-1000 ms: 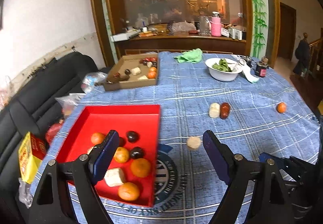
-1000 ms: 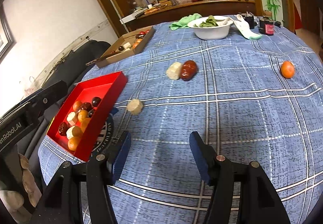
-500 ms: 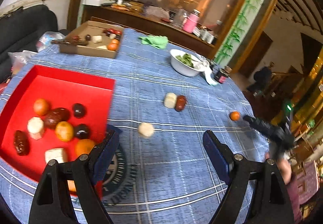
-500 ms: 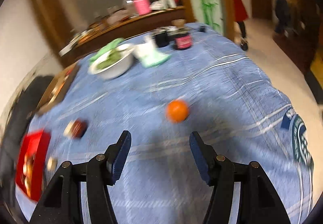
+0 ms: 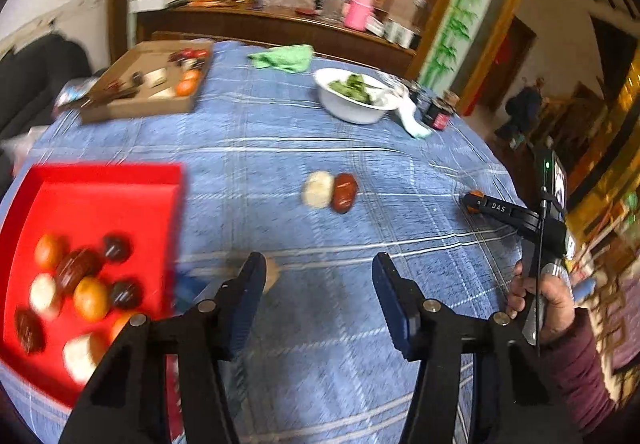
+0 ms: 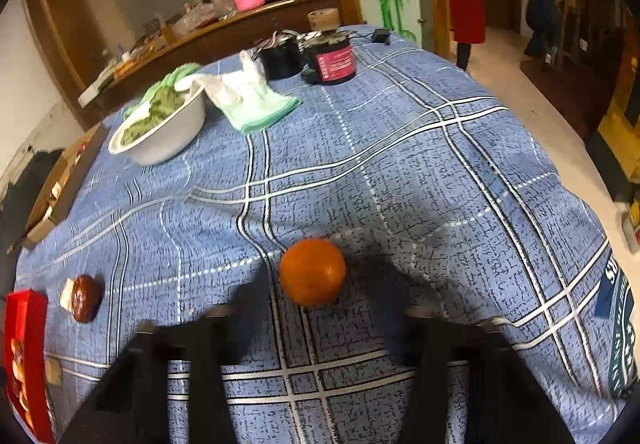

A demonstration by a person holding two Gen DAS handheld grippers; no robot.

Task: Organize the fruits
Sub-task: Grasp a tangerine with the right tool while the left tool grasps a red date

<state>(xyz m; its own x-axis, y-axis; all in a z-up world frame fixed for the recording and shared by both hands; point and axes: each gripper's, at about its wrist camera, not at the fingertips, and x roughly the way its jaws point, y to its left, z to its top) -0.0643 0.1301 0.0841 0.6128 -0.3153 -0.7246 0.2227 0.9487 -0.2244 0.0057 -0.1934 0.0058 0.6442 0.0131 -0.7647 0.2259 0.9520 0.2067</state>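
Observation:
A red tray (image 5: 120, 200) at the left holds several oranges, dark dates and white pieces. My left gripper (image 5: 318, 284) is open above the blue checked cloth; a pale round piece (image 5: 271, 275) lies just behind its left finger. A white piece (image 5: 318, 189) and a dark red date (image 5: 344, 193) lie together mid-table. My right gripper (image 6: 316, 308) is open, its fingers on either side of an orange (image 6: 313, 271) on the cloth. It also shows in the left wrist view (image 5: 478, 204) at the far right.
A white bowl of greens (image 5: 352, 98), a cardboard box with fruit (image 5: 148, 88), a green cloth (image 5: 286, 58) and dark jars (image 6: 334, 60) stand at the back. The table edge falls away at the right. A black sofa is at the left.
My right gripper has swung right and closed in on the orange, which now sits between its fingers. My left gripper has turned right, away from the red tray.

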